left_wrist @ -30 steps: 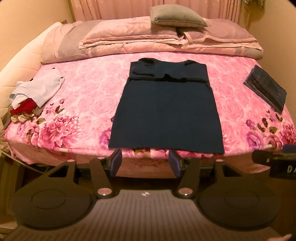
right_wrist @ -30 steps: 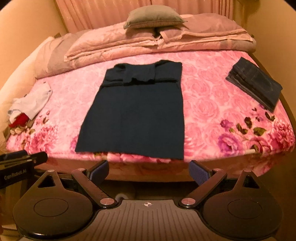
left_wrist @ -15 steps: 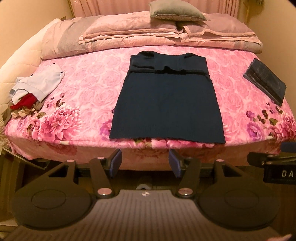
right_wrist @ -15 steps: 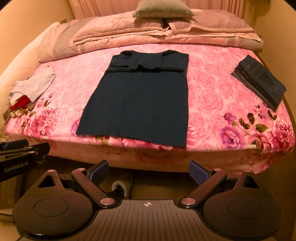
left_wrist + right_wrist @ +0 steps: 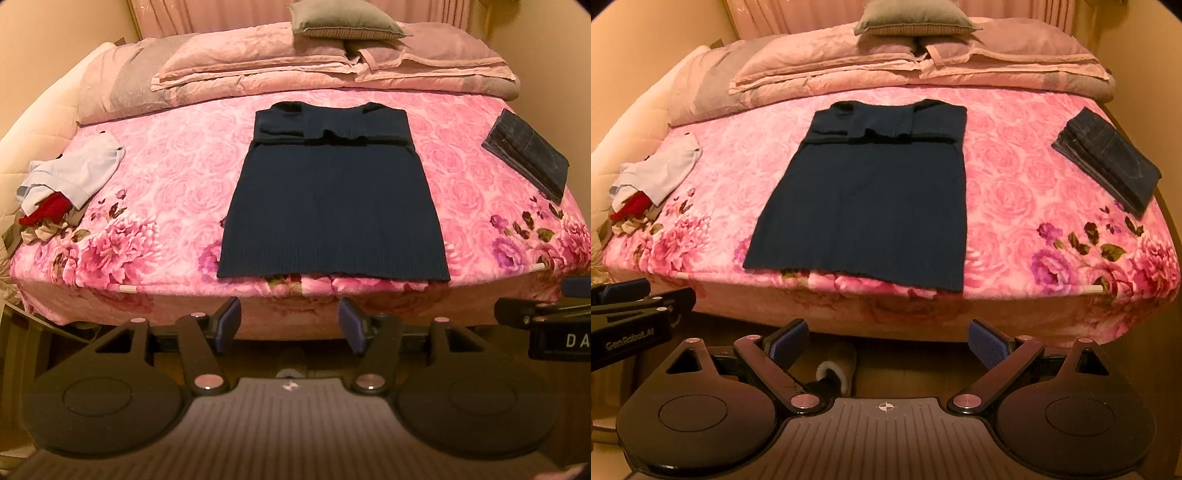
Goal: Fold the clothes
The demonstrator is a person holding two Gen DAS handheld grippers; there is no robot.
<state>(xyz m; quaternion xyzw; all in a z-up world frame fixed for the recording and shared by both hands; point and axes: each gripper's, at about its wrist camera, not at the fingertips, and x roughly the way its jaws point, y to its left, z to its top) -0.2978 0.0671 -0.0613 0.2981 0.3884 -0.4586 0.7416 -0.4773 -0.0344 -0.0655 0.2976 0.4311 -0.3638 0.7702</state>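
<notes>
Left wrist view first: the left gripper (image 5: pixel 290 319) is hanging just off the near edge of the bed (image 5: pixel 177 177), and its jaws are opening with nothing between them. The navy sweater (image 5: pixel 332 206) is lying flat in the middle of the pink flowered blanket, hem toward the camera and right at the bed's near edge. Its sleeves are already sitting folded in across the chest, so it's looking like a tidy rectangle. Off to the right, a folded pair of jeans (image 5: pixel 526 157) is sitting near the bed's edge, so that piece is looking done. Over on the left, a crumpled pile of clothes (image 5: pixel 66 181) (light blue, with something red under it) is waiting, not folded at all.

Right wrist view: the right gripper (image 5: pixel 886 341) is hovering below the bed's edge too, fingers spread wide and holding nothing. A slipper (image 5: pixel 836 371) is peeking out on the floor between them. The sweater is showing a bit left of centre here, apart from both grippers.

So I'm guessing we're mid-sweater: sleeves in, but the bottom-to-top fold is still to do, probably by grabbing the hem corners. After that, the pile on the left is still needing attention.
</notes>
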